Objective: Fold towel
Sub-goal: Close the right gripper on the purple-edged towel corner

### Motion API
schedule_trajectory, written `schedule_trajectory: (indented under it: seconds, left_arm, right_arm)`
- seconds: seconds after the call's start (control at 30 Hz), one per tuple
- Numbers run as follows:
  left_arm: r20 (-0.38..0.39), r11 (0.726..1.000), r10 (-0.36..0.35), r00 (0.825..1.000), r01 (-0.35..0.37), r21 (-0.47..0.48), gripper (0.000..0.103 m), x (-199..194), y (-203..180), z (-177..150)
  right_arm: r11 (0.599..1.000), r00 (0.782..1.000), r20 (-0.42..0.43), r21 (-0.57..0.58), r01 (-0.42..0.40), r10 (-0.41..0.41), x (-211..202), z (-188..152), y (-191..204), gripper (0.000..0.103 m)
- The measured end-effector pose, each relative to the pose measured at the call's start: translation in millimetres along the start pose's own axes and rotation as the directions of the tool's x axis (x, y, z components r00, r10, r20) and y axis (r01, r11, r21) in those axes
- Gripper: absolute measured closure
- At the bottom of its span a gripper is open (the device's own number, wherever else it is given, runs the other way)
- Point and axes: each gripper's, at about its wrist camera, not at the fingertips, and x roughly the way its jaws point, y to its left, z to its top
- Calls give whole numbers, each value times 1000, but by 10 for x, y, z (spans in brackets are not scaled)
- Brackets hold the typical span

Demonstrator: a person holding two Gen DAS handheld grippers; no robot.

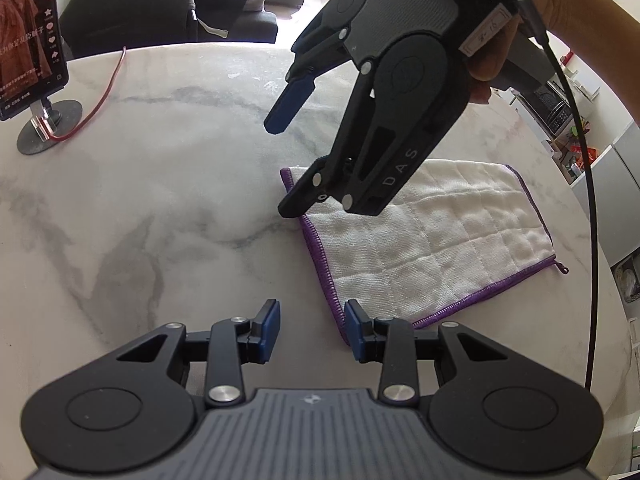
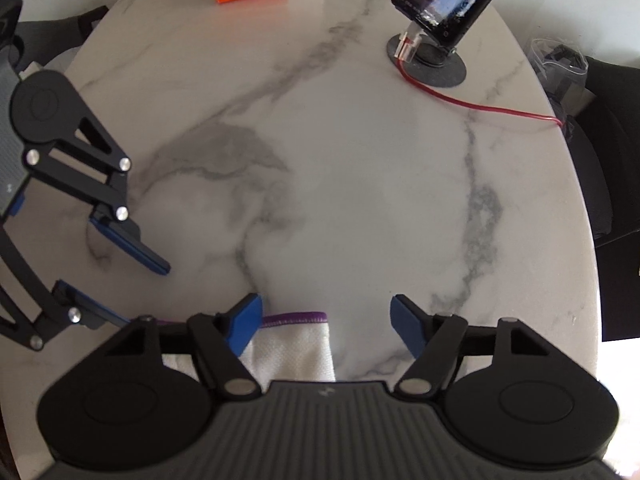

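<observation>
right tool (image 1: 282,168) is hanging over the far left corner of the towel (image 1: 432,240), its blue-padded fingers (image 1: 290,106) standing spread wide with nothing pinched between them. left tool (image 1: 312,330) is hovering at the near left corner of the towel, its fingers parted and gripping nothing. towel is lying folded and flat on the marble surface (image 1: 160,208), white with a purple edge, toward the right. a phone on a stand (image 1: 30,40) with a red cable (image 1: 106,92) is standing at the far left.
</observation>
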Motion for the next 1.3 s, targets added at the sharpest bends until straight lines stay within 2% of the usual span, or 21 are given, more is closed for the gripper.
schedule_trajectory:
  seconds: [0.17,0.3,0.37,0.4,0.47,0.53,0.67,0.73,0.97,1.13,1.2,1.3]
  left_arm:
    - [-13,1000,4,1000,-4,-3,66,-1,-9,27]
    - [-22,1000,1,1000,-1,10,67,16,-49,46]
    - [-21,1000,7,1000,-6,12,67,31,-54,48]
    - [-21,1000,8,1000,-8,11,67,36,-52,51]
    - [-21,1000,10,1000,-10,5,67,38,-50,57]
    - [-22,1000,13,1000,-13,6,66,41,-51,63]
    - [-25,1000,17,1000,-17,11,64,43,-69,77]
    - [-25,1000,10,1000,-9,6,59,50,-65,88]
    - [-39,995,-94,995,93,-22,51,105,-38,162]
    - [-35,992,-129,991,128,-17,50,124,-85,161]
    - [-26,990,-140,990,139,-13,54,128,-114,146]
    - [-17,990,-142,990,142,-16,85,145,-145,135]
  right_arm:
    - [997,997,-37,-20,-69,68,41,7,-36,47]
    - [995,995,-46,-33,-95,94,60,19,-44,52]
    - [993,993,-43,-38,-113,111,46,15,-38,70]
    - [992,992,-42,-43,-122,120,35,8,-31,85]
    - [990,992,-41,-59,-125,123,22,-8,-8,88]
    - [990,993,-20,-83,-118,117,-19,-37,27,96]
    - [988,990,66,-100,-115,122,-224,-124,75,96]
    - [987,987,104,-110,-115,126,-340,-172,108,96]
    - [987,971,207,-134,-89,116,-694,-368,247,96]
    - [988,957,268,-129,-81,113,-886,-490,271,96]
    - [991,952,286,-109,-80,108,-921,-537,251,96]
    - [994,950,297,-79,-76,97,-926,-600,245,96]
